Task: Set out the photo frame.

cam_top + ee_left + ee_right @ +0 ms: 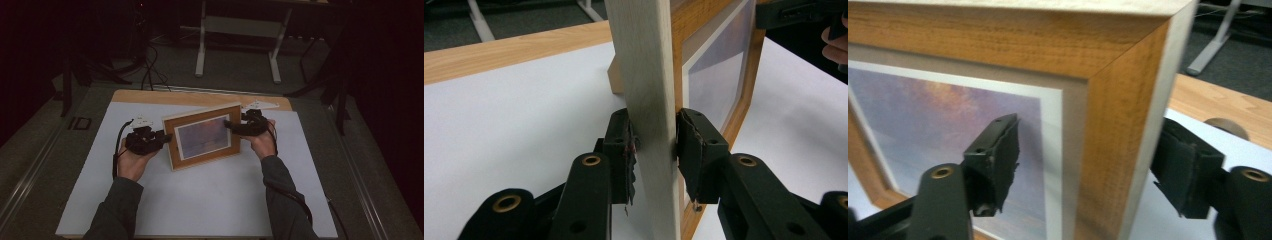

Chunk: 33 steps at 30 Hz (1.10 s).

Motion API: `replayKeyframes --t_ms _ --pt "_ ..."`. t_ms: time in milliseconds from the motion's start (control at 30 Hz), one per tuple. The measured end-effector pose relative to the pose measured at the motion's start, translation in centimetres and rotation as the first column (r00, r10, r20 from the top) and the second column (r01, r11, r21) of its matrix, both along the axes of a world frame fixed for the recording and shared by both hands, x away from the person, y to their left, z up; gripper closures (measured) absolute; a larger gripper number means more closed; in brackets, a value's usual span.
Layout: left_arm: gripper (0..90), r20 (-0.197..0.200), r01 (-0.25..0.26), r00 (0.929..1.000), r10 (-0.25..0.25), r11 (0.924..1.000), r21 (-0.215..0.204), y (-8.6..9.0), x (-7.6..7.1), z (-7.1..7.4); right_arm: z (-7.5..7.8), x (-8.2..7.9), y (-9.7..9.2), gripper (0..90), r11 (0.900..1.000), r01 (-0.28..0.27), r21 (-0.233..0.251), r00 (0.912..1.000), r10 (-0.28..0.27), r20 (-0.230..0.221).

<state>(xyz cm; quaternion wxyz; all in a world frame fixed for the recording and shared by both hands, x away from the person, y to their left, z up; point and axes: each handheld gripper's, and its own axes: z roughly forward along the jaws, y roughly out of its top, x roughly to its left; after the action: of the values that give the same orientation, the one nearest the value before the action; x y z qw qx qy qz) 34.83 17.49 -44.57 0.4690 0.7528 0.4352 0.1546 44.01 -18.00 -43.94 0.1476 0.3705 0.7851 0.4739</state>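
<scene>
From the high view we see a wooden picture frame with a white mat and a purple-blue sky print (202,136) standing tilted on the white sheet covering the table (200,195), near its far middle. Our left tool (161,139) meets the frame's left edge, and our right tool (231,125) reaches across the upper right corner. The left hand (131,162) and right hand (263,142) come in on dark sleeves. The light wooden edge of the table (150,96) shows beyond the sheet, and a white-legged stand (237,30) sits on the dark floor behind. We can read no brand, label or writing here.

In the left gripper view, the left tool (655,152) is closed on the frame's pale side edge (649,90), its worn pads pressed against front and back. This view alone shows a small wooden block (614,82) behind the frame, probably a support, and the right tool (794,12) at the far top corner beside fingers (835,46).

In the right gripper view, the right tool (1085,165) straddles the frame's right side (1113,130): one jaw hovers in front of the glass, apart from it, the other sits behind the back edge, so this tool stands open and grips nothing. The wood grain and mitred corner are plain here; no writing shows on the print.
</scene>
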Motion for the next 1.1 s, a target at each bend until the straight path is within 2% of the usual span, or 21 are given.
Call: replayKeyframes --t_ms 167,233,367,400,500,1100 --pt "68.6 0.002 -0.001 1.0000 0.001 1.0000 0.002 0.0 0.0 0.0 -0.1 0.1 -0.2 33.6 1.0000 -0.001 0.010 1.0000 0.001 -0.003" --pt "68.5 0.009 0.001 1.0000 -0.001 1.0000 0.005 -0.1 0.0 -0.1 -0.3 0.3 -0.4 33.8 1.0000 -0.003 -0.003 0.9999 0.003 -0.013" --pt "68.5 0.010 0.002 0.9999 -0.002 1.0000 0.003 -0.1 0.0 -0.1 -0.6 0.5 -0.6 33.7 0.9998 -0.010 0.019 0.9994 0.011 -0.032" --pt "68.2 0.013 0.001 0.9999 -0.001 1.0000 0.002 -0.2 0.1 -0.2 -0.6 0.5 -0.7 35.9 0.9992 -0.019 0.034 0.9991 0.020 -0.037" --pt "67.8 0.016 0.001 0.9999 -0.001 1.0000 0.001 -0.3 0.2 -0.3 -0.6 0.5 -0.8 37.3 0.9992 -0.017 0.036 0.9989 0.019 -0.043" --pt "66.1 0.019 -0.009 0.9998 0.009 1.0000 0.001 -0.9 0.7 -0.3 -0.6 0.2 -1.5 41.1 0.9991 0.009 0.041 0.9987 -0.007 -0.050"
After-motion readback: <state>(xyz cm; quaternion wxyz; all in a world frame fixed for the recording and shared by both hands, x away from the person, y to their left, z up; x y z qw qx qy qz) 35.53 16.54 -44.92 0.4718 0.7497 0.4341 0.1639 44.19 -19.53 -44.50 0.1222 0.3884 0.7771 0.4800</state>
